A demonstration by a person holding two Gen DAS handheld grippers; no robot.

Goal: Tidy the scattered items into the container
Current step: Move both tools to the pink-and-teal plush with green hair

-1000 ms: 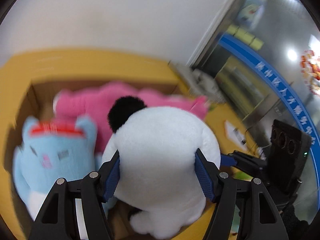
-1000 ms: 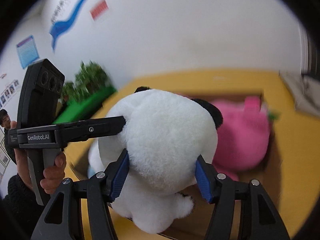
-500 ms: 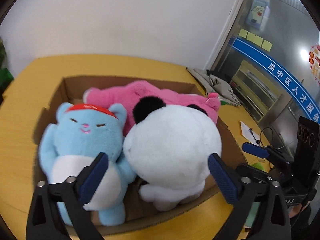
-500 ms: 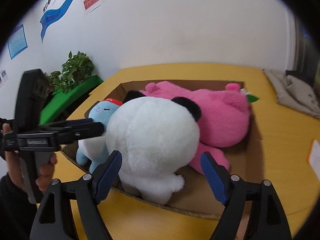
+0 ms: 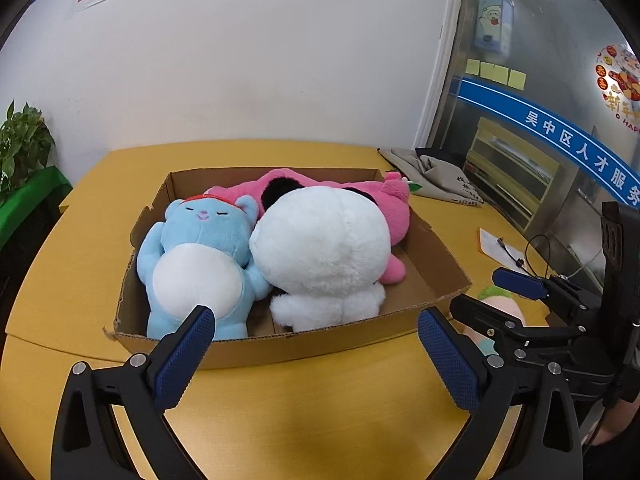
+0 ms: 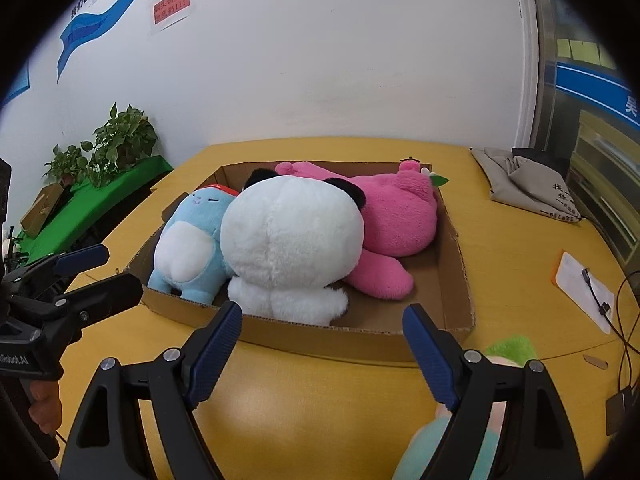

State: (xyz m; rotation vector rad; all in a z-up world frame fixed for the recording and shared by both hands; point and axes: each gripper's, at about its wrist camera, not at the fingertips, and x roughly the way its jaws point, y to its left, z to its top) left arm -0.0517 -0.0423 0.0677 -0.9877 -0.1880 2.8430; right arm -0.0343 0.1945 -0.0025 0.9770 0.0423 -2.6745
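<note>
A shallow cardboard box (image 5: 340,342) (image 6: 452,248) sits on the yellow table. In it lie a white panda plush (image 5: 322,252) (image 6: 292,240), a blue plush (image 5: 200,256) (image 6: 188,240) and a pink plush (image 5: 394,208) (image 6: 394,216). My left gripper (image 5: 314,350) is open and empty, just in front of the box. My right gripper (image 6: 322,344) is open and empty, also in front of the box. A plush with a green top (image 5: 500,310) (image 6: 510,350) lies on the table right of the box, partly hidden behind the right gripper.
A grey cloth bag (image 5: 436,176) (image 6: 528,184) lies at the table's back right. A paper card with a cable (image 5: 500,246) (image 6: 586,290) lies to the right. Potted plants on a green shelf (image 6: 100,184) stand to the left. A white wall is behind.
Both grippers were shut on the white panda plush, opened and let it go into the box, then pulled back toward the table's near side.
</note>
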